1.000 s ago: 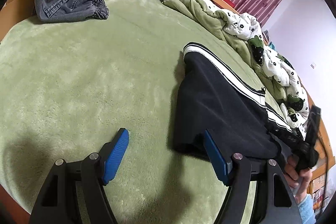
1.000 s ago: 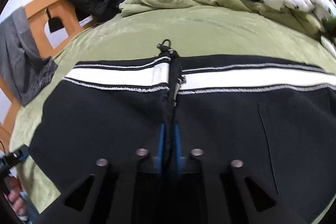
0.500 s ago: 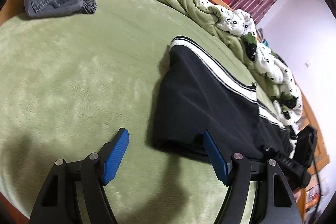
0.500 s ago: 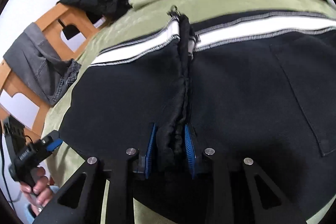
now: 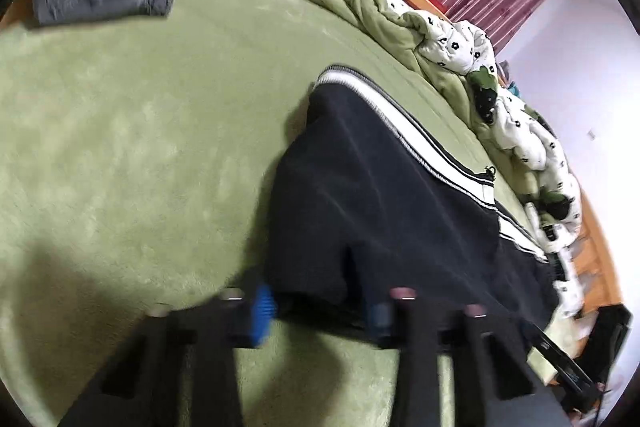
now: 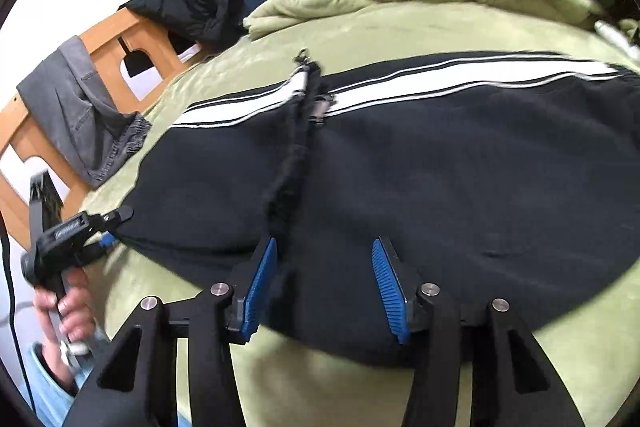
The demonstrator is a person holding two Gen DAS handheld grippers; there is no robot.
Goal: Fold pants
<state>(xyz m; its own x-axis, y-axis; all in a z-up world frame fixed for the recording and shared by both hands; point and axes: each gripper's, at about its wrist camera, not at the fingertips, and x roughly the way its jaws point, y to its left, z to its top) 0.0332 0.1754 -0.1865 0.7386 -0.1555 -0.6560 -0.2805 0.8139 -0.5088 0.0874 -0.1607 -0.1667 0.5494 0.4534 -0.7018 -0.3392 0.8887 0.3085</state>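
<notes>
Green fleece bedding (image 6: 400, 27) is carrying black pants (image 6: 440, 187) with a white side stripe, spread flat across it.

Pants are lying directly ahead of both grippers: the right gripper (image 6: 326, 287) is hovering at their near edge with its blue pads apart, a bunched black ridge of fabric running up from beside its left pad; the left gripper (image 5: 320, 307), blurred, is straddling the pants' corner, jaws narrowed, though whether it is clamping cloth I cannot tell. Grey jeans (image 6: 80, 115) are hanging over the wooden bed frame (image 6: 112, 39), well apart.
</notes>
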